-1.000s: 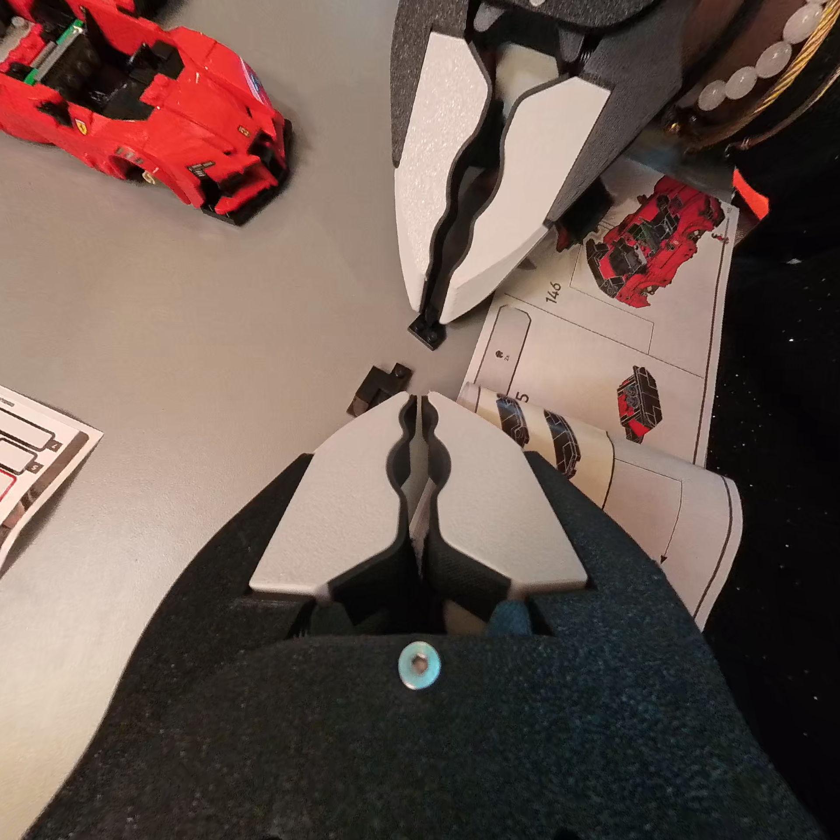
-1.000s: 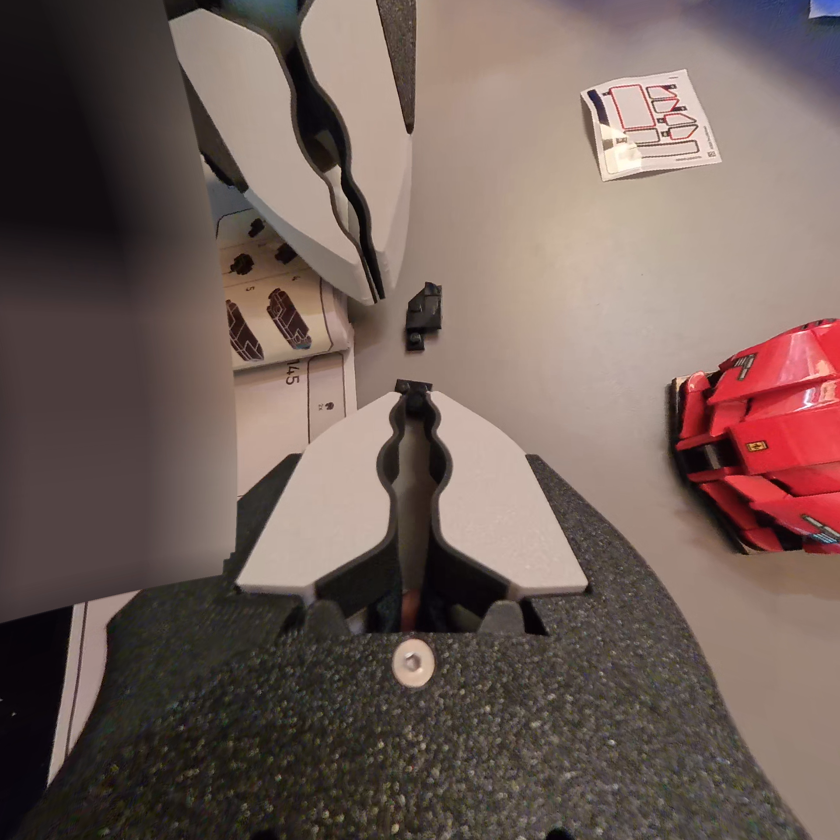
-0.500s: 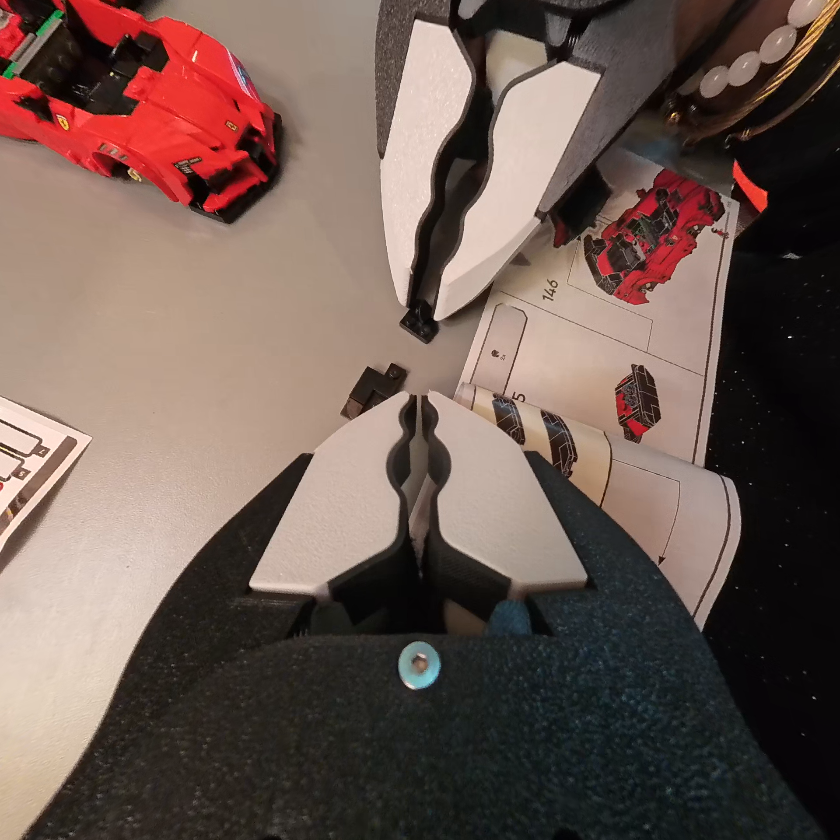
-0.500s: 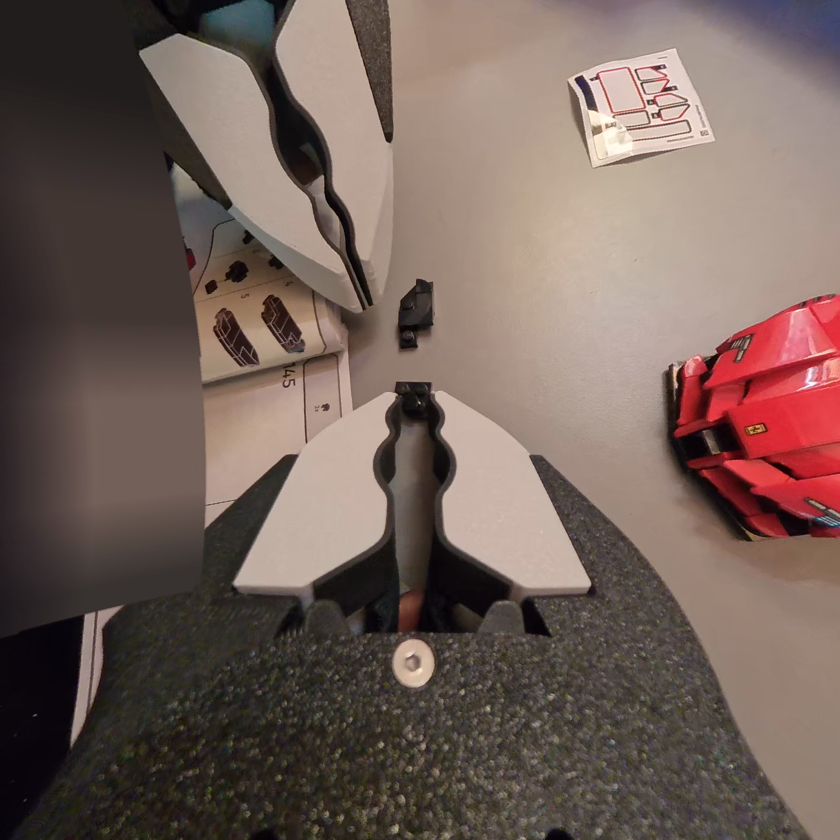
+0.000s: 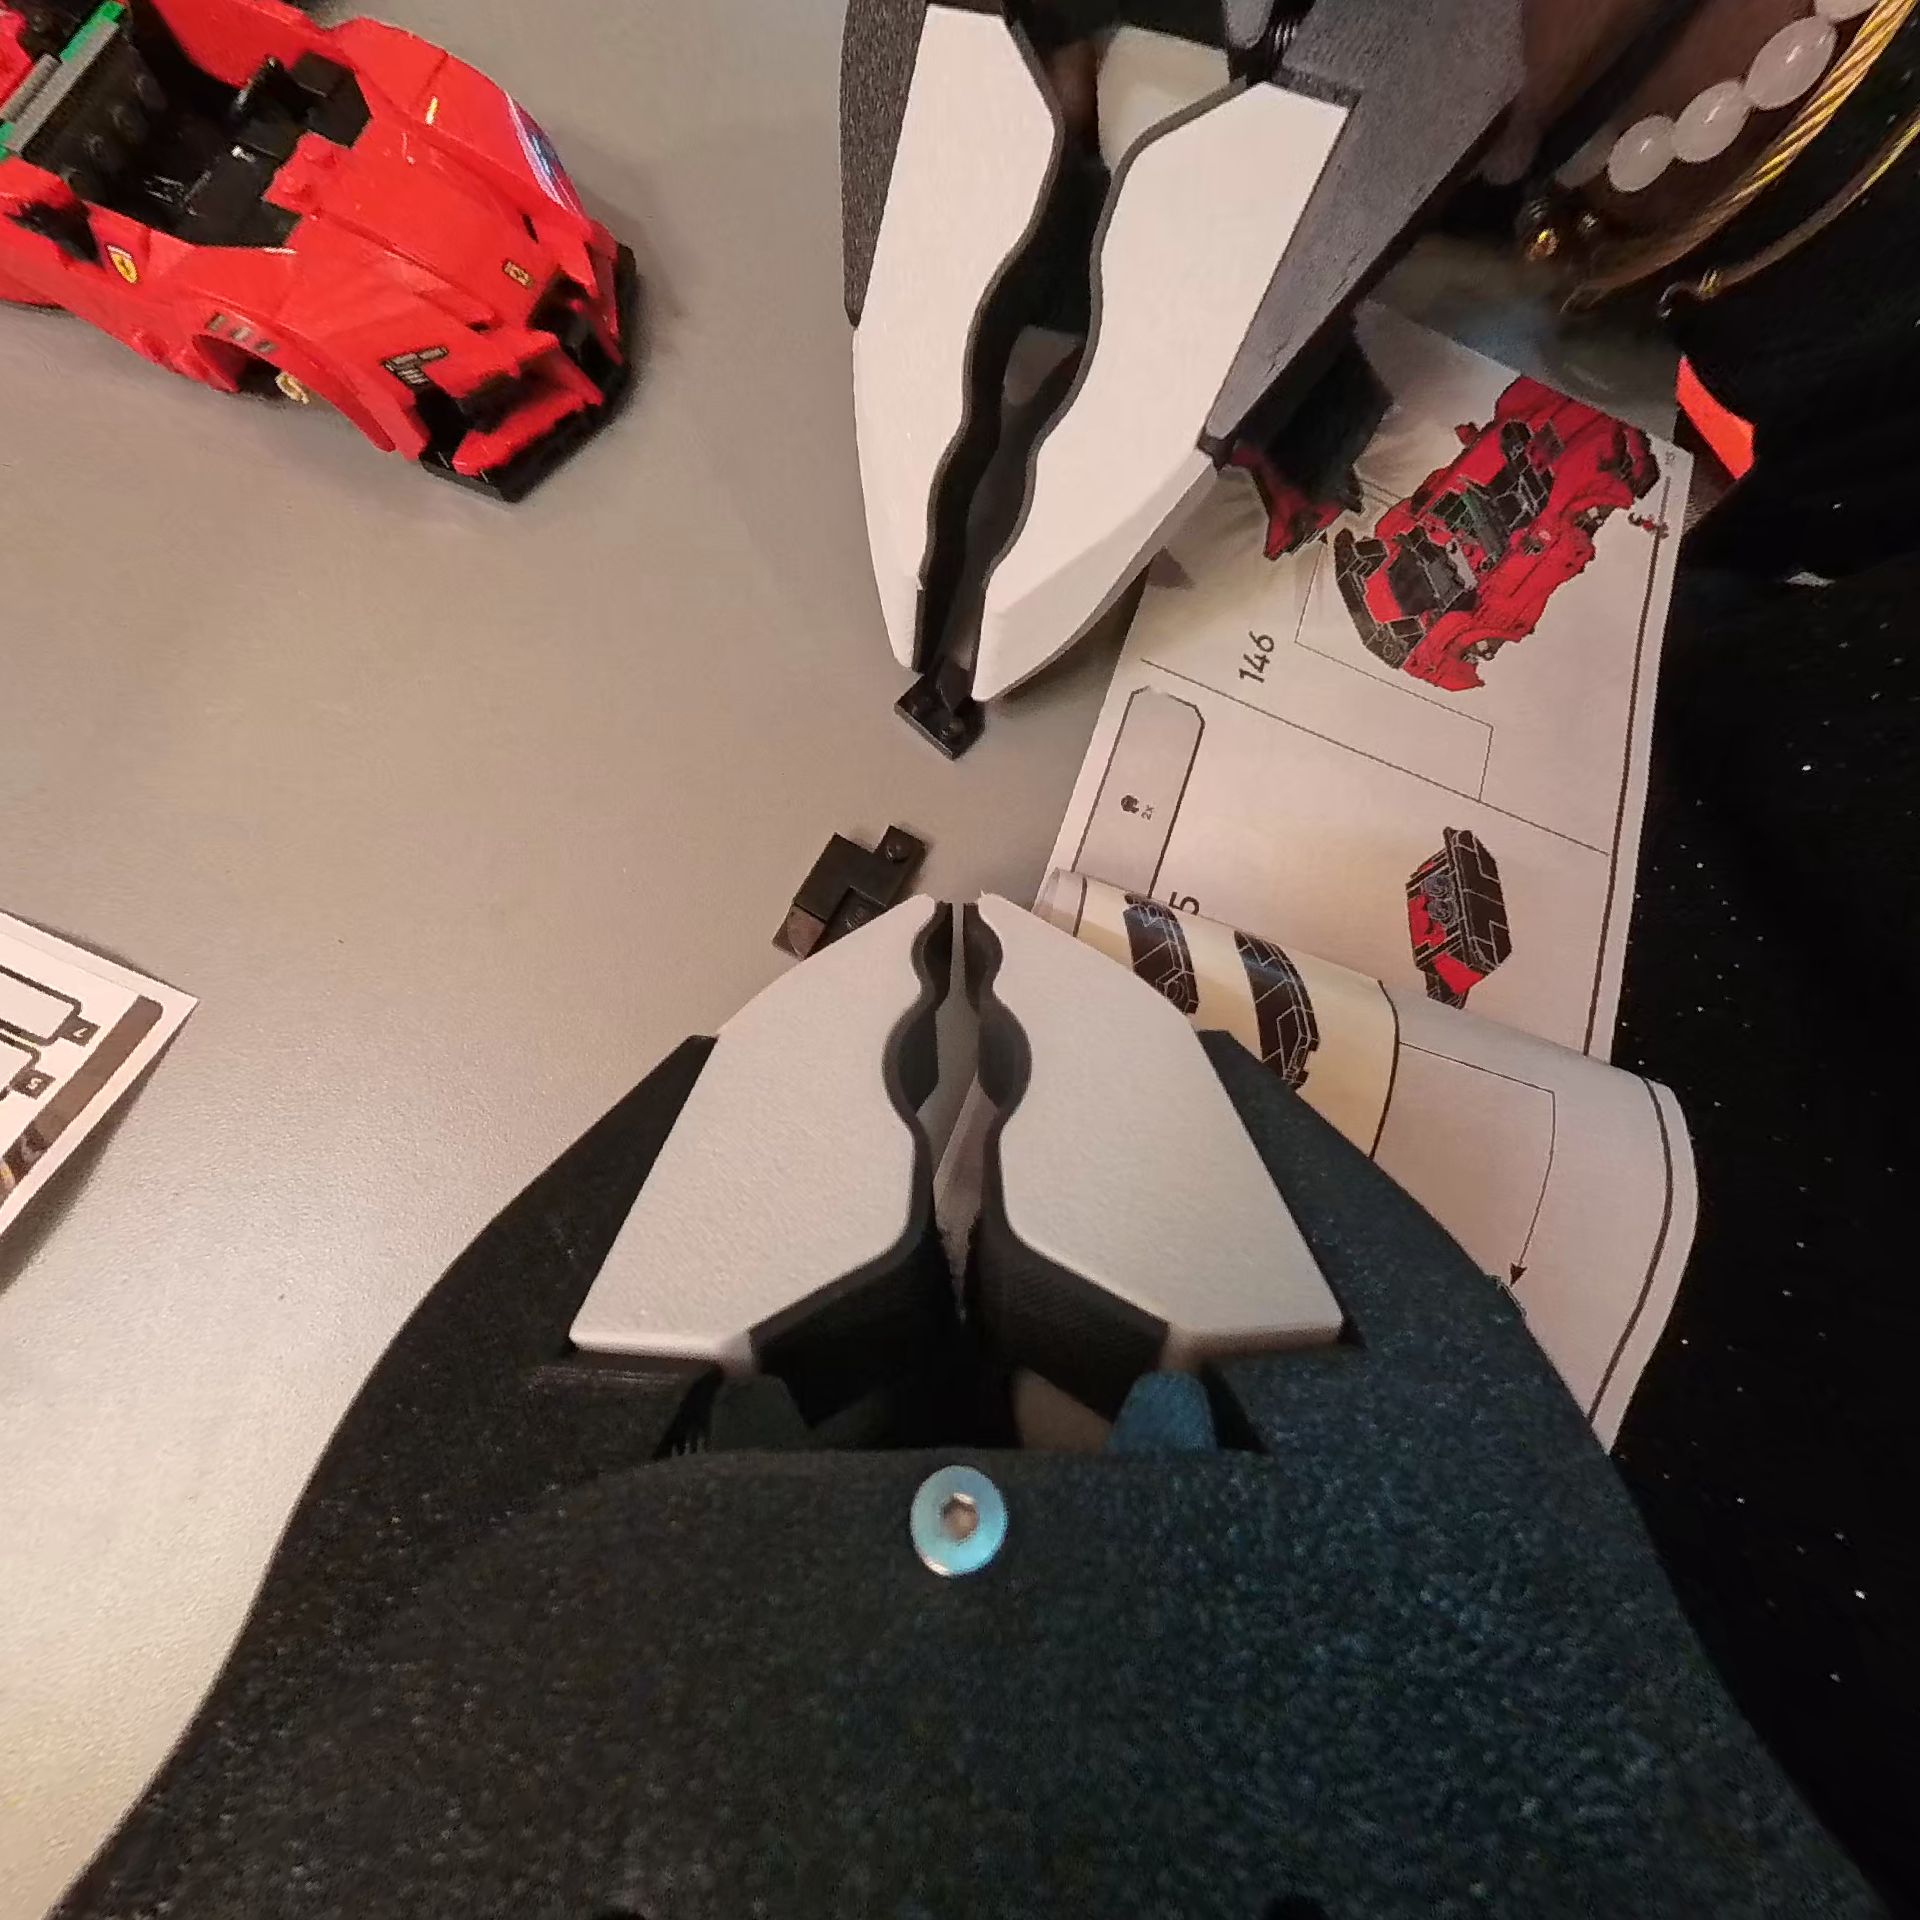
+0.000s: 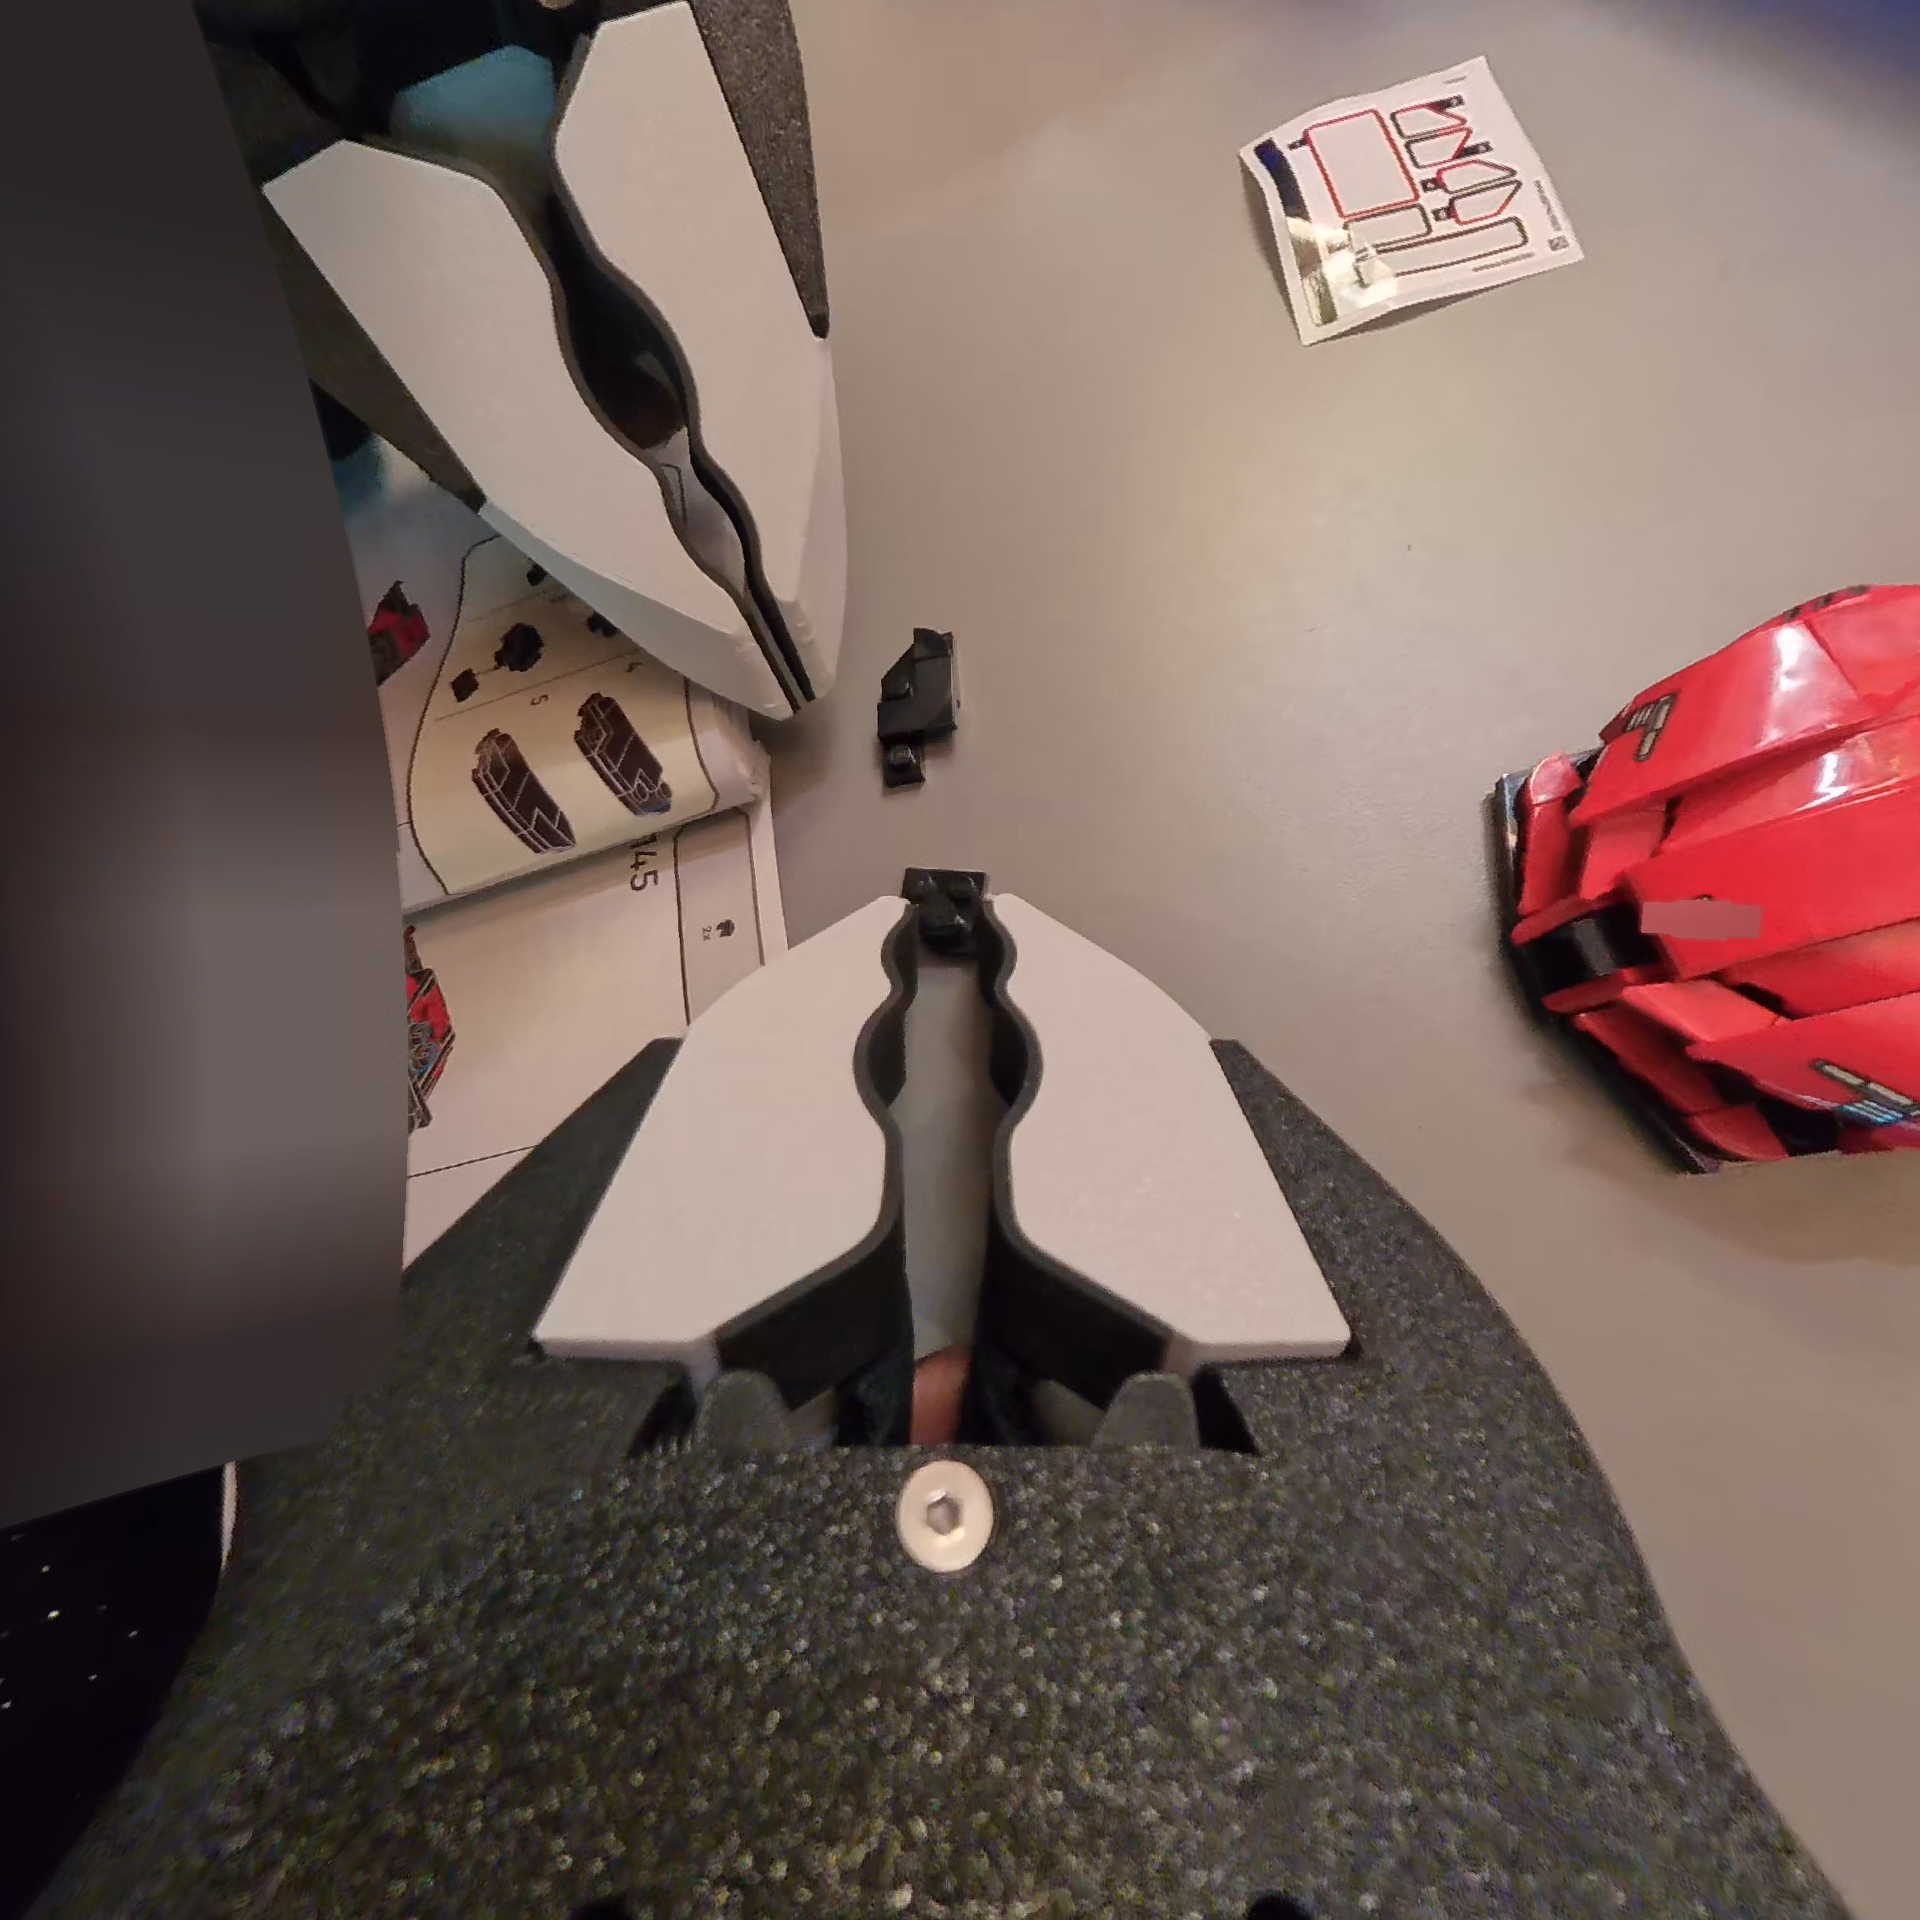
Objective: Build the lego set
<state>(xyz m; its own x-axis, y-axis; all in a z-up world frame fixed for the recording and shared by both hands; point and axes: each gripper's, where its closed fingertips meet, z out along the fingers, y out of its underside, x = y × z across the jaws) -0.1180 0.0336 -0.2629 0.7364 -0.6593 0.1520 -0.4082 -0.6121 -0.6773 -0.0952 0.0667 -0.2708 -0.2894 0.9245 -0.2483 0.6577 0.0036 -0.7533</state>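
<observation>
My right gripper (image 6: pixel 943 902) is shut on a small black lego piece (image 6: pixel 943 891) that sticks out past its tips, low over the grey table (image 6: pixel 1195 623). In the left wrist view the right gripper (image 5: pixel 945 681) points down with the same piece (image 5: pixel 940 715) at its tips. A second black piece (image 5: pixel 852 888) lies loose on the table between the two grippers, and also shows in the right wrist view (image 6: pixel 916 696). My left gripper (image 5: pixel 956 912) is shut with nothing seen in it, right beside the loose piece. It shows at the upper left of the right wrist view (image 6: pixel 800 696).
A mostly built red lego car (image 5: pixel 312 239) (image 6: pixel 1745 914) stands on the table away from the grippers. An open instruction booklet (image 5: pixel 1351 810) (image 6: pixel 582 790) lies at the table edge by dark fabric (image 5: pixel 1818 1039). A sticker sheet (image 5: pixel 62 1070) (image 6: pixel 1413 197) lies apart. A braceleted wrist (image 5: pixel 1714 125) holds the right gripper. One gripper's finger ends stand about 5 centimetres off the other's.
The right gripper has drifted a little to the left in the left wrist view, still holding its black piece. The left gripper stays shut and the loose piece lies where it was.
</observation>
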